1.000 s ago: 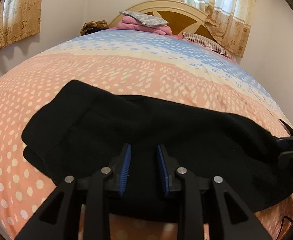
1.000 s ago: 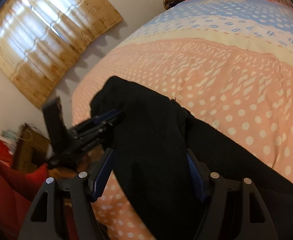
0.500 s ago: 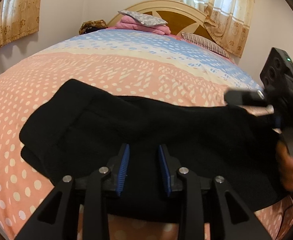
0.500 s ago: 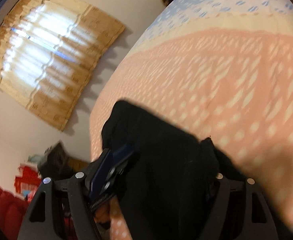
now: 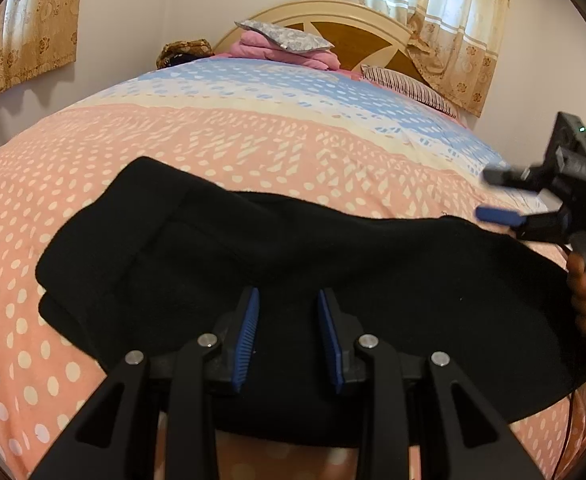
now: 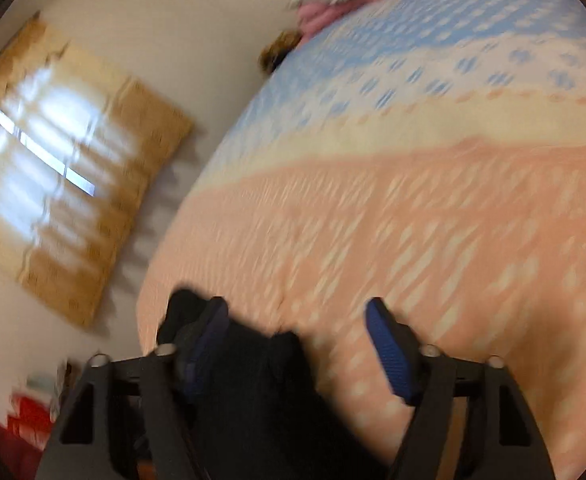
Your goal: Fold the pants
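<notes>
Both my grippers, left (image 5: 287, 336) and right (image 6: 297, 354), hover spread apart, gripping nothing, over black pants (image 5: 293, 264) on the bed (image 5: 253, 140)

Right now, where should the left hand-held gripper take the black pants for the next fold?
Probably the left end of the black pants, where layers stack into a thick edge. Bring the open left hand-held gripper in low from the left, flat to the bedspread.
</notes>
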The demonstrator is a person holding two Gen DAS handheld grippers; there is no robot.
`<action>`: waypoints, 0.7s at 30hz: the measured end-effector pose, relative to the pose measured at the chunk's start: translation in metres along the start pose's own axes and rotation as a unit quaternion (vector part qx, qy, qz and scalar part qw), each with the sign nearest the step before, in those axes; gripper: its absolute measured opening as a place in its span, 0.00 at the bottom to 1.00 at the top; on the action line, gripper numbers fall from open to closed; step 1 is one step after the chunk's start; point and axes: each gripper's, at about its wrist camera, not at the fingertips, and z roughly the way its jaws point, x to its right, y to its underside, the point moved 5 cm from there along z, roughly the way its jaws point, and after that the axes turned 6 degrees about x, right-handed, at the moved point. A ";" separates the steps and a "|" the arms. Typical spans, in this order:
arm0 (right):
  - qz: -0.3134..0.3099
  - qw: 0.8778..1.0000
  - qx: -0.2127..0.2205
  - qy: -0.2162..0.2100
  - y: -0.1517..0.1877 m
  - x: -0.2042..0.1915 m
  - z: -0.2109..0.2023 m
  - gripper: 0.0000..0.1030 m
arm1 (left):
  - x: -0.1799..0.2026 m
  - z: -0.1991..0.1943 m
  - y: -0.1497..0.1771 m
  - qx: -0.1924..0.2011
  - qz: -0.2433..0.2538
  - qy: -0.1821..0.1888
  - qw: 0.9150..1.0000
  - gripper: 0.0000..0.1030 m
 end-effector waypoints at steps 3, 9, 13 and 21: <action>-0.009 0.999 -0.045 0.020 0.014 0.001 0.027 0.39 | -0.001 0.000 0.000 0.000 -0.001 0.002 1.000 0.33; -0.076 0.991 -0.099 0.055 0.036 -0.012 0.052 0.13 | 0.000 -0.001 0.001 0.003 -0.003 0.005 1.000 0.34; -0.143 0.978 -0.098 0.112 0.042 -0.023 0.062 0.14 | 0.001 -0.002 0.001 0.004 -0.002 0.007 1.000 0.35; -0.094 0.985 -0.084 0.118 0.036 -0.014 0.066 0.18 | 0.001 -0.002 0.001 0.004 -0.003 0.010 1.000 0.36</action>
